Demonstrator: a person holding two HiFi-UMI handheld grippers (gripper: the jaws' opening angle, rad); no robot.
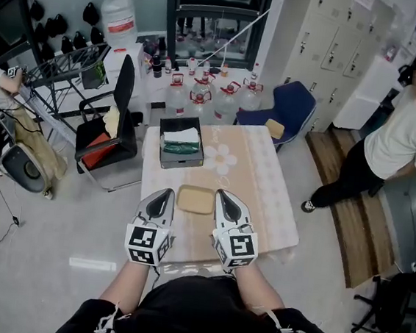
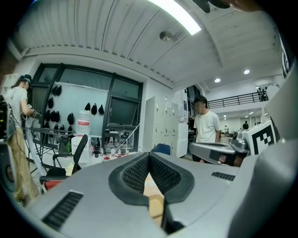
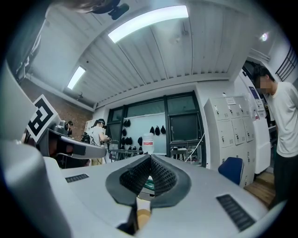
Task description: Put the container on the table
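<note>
A shallow tan container (image 1: 195,199) lies flat on the table (image 1: 264,197) near its front edge, on the beige flowered cloth. My left gripper (image 1: 167,193) hangs just to its left and my right gripper (image 1: 222,194) just to its right, so the two flank it. I cannot tell whether either one touches its sides. In the left gripper view the left gripper (image 2: 149,154) has its ribbed pads pressed together with nothing between them. The right gripper (image 3: 150,156) looks the same in the right gripper view. A tan sliver shows below each pair of jaws.
A dark box (image 1: 181,143) with a white cloth and a green item sits at the table's far left. Water jugs (image 1: 201,95) stand behind the table, a black chair (image 1: 112,133) to its left, a blue armchair (image 1: 288,108) behind right. A person (image 1: 395,145) stands at right.
</note>
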